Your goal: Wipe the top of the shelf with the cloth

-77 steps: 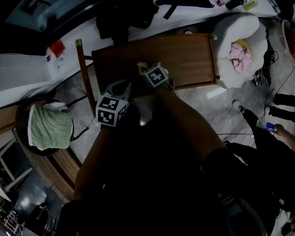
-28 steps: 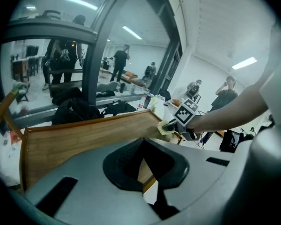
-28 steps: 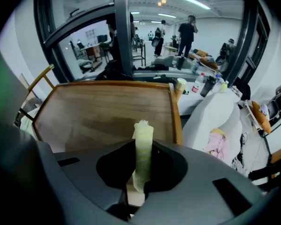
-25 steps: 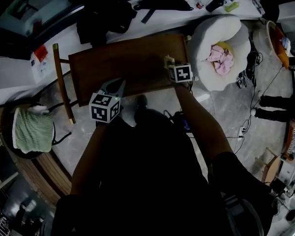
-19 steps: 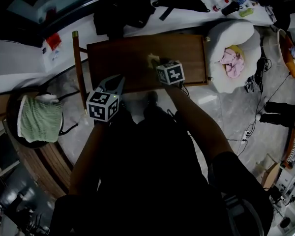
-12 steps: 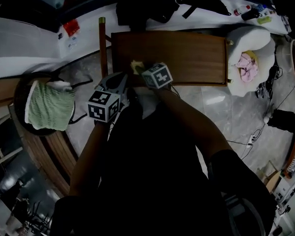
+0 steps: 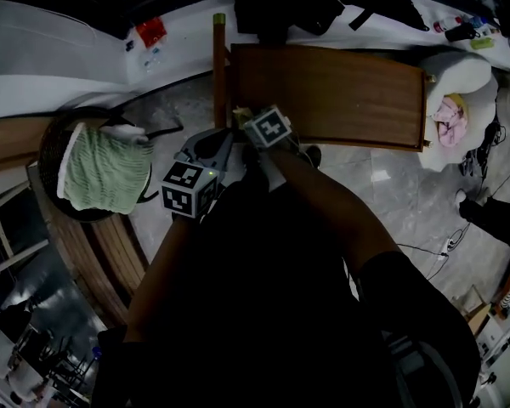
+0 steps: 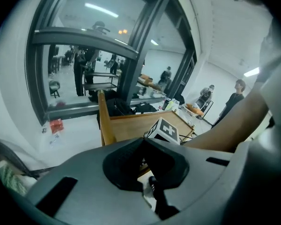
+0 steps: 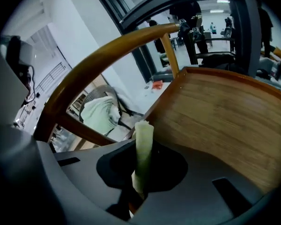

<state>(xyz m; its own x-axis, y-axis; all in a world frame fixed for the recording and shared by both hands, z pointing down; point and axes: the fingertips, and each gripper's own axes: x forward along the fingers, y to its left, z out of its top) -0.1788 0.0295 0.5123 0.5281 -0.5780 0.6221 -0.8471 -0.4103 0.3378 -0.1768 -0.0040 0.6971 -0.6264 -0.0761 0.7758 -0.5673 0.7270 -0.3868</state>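
fingers [image 9: 79, 182] of right gripper [image 9: 141, 167] clamp the cloth [image 9: 144, 137].

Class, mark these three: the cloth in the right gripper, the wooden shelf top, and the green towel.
cloth [image 9: 143, 144]: right gripper view, on the rolled strip standing up between the jaws.
shelf top [image 7: 340, 92]: head view, middle of the bare wood.
green towel [image 7: 102, 170]: head view, centre of its surface.

Pale grey marble floor [image 7: 382, 185] is gleaming. A tall dark-framed window [image 8: 89, 55] is rising above a white sill [image 8: 75, 125], strip lights [image 8: 100, 9] glowing beyond it. A white round cushion [image 7: 472, 70] is sitting on the floor.
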